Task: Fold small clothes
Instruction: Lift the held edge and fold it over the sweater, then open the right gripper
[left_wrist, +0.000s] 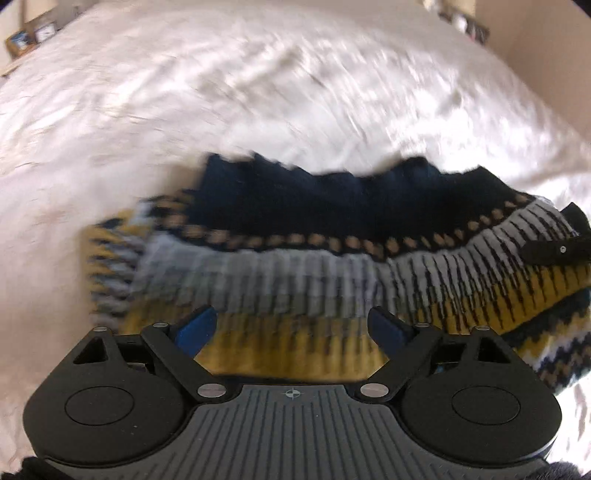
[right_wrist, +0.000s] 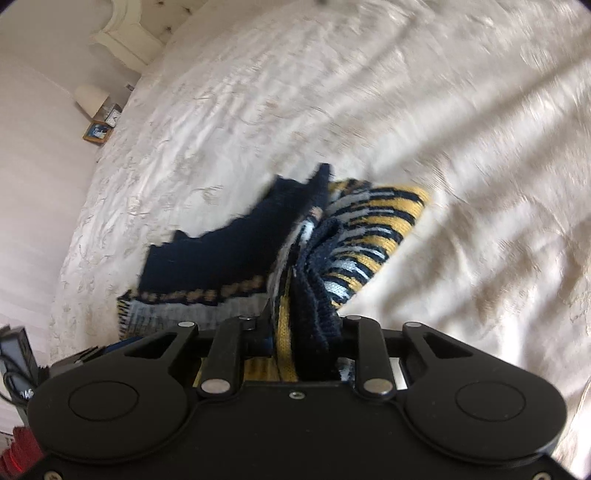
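Observation:
A small knitted sweater (left_wrist: 295, 266) with navy, grey and mustard bands lies on a white bedspread (left_wrist: 221, 92). My left gripper (left_wrist: 291, 328) is open just above its mustard band, its blue fingers (left_wrist: 195, 328) spread wide and holding nothing. My right gripper (right_wrist: 303, 332) is shut on a bunched fold of the sweater (right_wrist: 314, 280) and lifts it off the bed; part of this gripper shows at the right edge of the left wrist view (left_wrist: 561, 243). The navy part (right_wrist: 229, 251) lies flat to the left in the right wrist view.
The bedspread (right_wrist: 443, 147) fills both views. A bedside stand with a lamp (right_wrist: 90, 98), a clock and a framed picture (right_wrist: 96, 133) sits beside the bed at the far left. Dark equipment (right_wrist: 14, 354) is at the lower left edge.

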